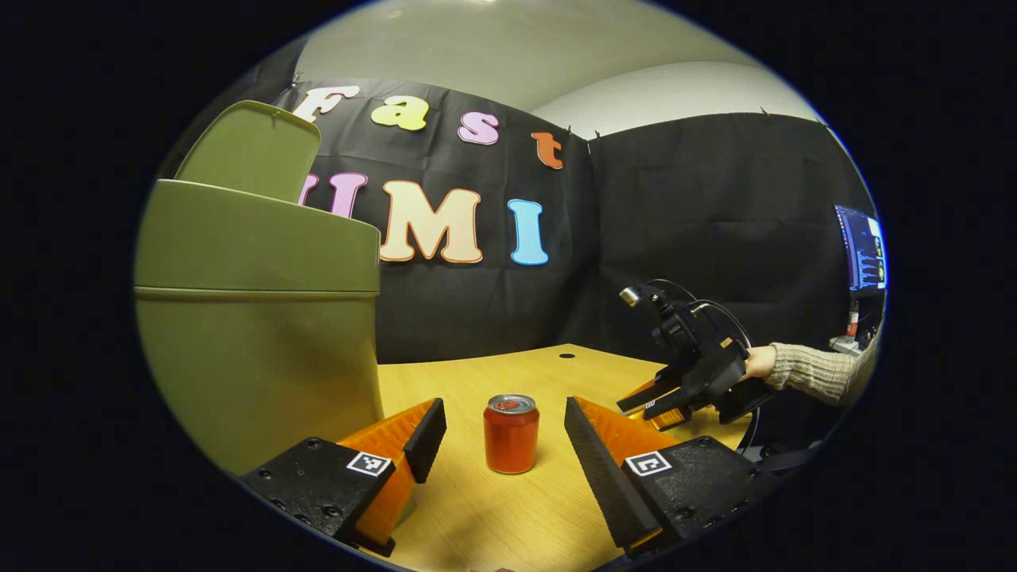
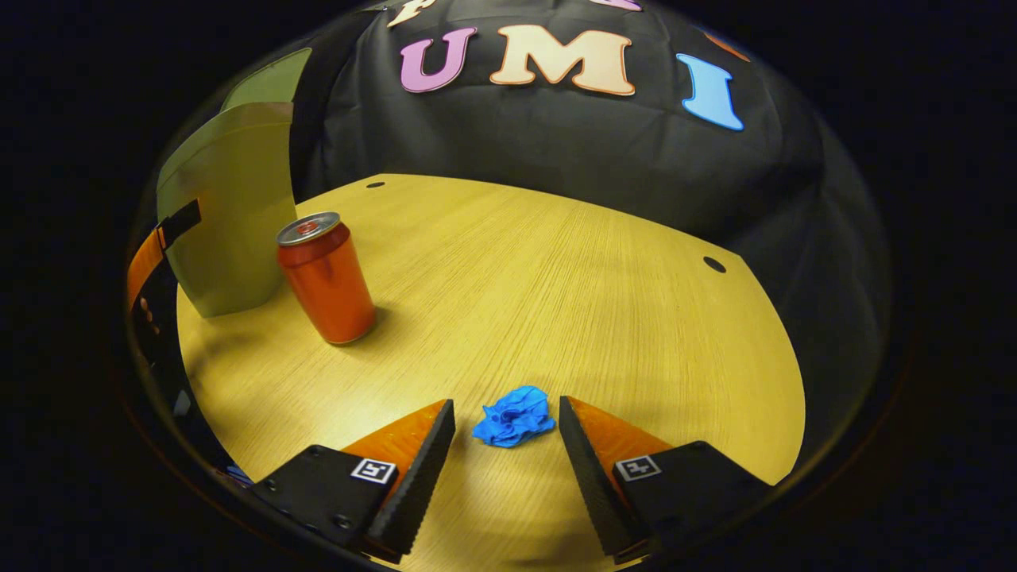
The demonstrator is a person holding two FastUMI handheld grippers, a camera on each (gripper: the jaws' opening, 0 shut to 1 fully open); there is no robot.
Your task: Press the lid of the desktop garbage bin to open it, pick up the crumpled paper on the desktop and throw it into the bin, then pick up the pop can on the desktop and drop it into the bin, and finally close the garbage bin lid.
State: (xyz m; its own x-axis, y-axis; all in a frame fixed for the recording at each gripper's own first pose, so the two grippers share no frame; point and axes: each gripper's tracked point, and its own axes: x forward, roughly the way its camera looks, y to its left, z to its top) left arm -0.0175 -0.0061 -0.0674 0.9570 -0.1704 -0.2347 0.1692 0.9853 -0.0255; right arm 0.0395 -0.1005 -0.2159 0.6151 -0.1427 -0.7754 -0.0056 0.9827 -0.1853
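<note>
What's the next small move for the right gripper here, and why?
Probably ease the right gripper forward and shut it on the crumpled paper. The paper lies on the desk between its open fingers, untouched, and the bin's lid already stands open, so paper comes next.

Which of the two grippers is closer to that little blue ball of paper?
Right. The right gripper hangs open with the crumpled paper just ahead between its fingers; the left gripper is over by the pop can.

Blue crumpled paper (image 2: 515, 416) between spread right tool (image 2: 505, 433) fingers, untouched.
</note>
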